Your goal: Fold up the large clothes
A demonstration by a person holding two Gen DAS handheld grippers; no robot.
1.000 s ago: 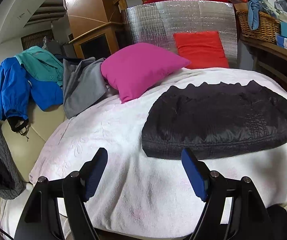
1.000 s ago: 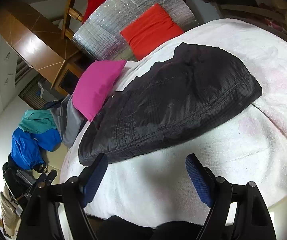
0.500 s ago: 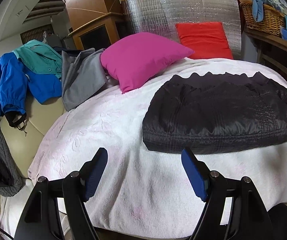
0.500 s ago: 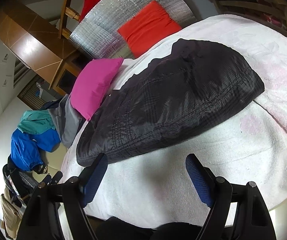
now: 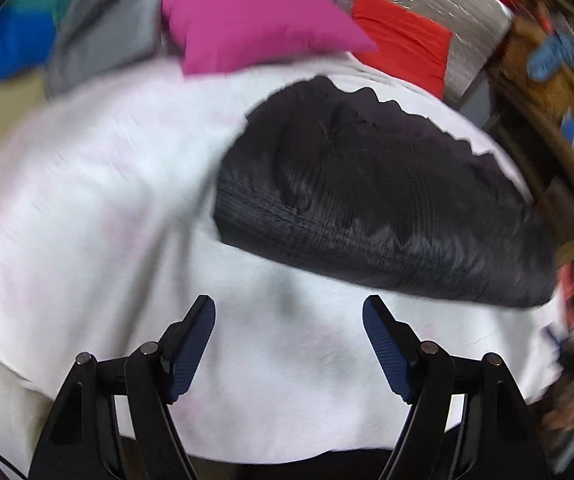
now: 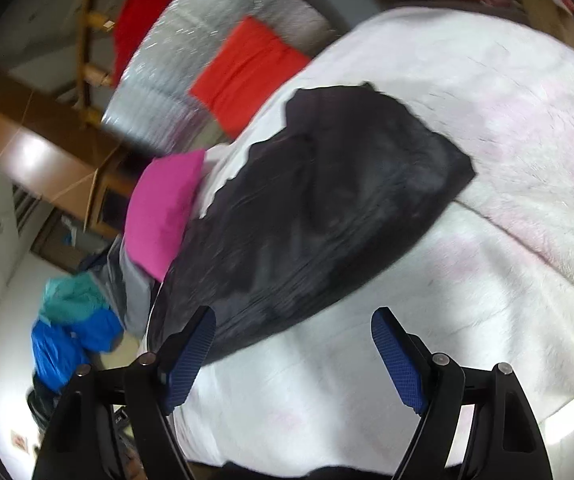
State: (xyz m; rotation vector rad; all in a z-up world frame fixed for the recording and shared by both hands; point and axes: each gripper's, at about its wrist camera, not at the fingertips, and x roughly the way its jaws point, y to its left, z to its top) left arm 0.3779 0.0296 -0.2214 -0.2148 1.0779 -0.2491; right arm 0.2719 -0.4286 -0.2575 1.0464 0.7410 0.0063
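A folded black quilted garment (image 5: 375, 204) lies flat on the white blanket (image 5: 99, 208) that covers the bed. In the left wrist view my left gripper (image 5: 289, 308) is open over bare blanket, just short of the garment's near edge, with nothing between its blue pads. In the right wrist view the same black garment (image 6: 315, 208) lies slantwise on the white blanket (image 6: 507, 200). My right gripper (image 6: 293, 318) is open there; its left fingertip overlaps the garment's near left end and its right finger is over blanket. Both views are blurred.
A pink cushion (image 5: 255, 16) and a red cushion (image 5: 403, 42) lie at the head of the bed against a silver foil panel (image 6: 191, 60). Grey (image 5: 95, 36), teal and blue clothes (image 6: 71, 332) are heaped at the left. Wooden shelving with a basket stands at the right.
Both grippers have dropped and tilted down toward the bed, closer to the black garment. The left view has rolled, so the garment now slants. Both pairs of jaws have stayed wide.
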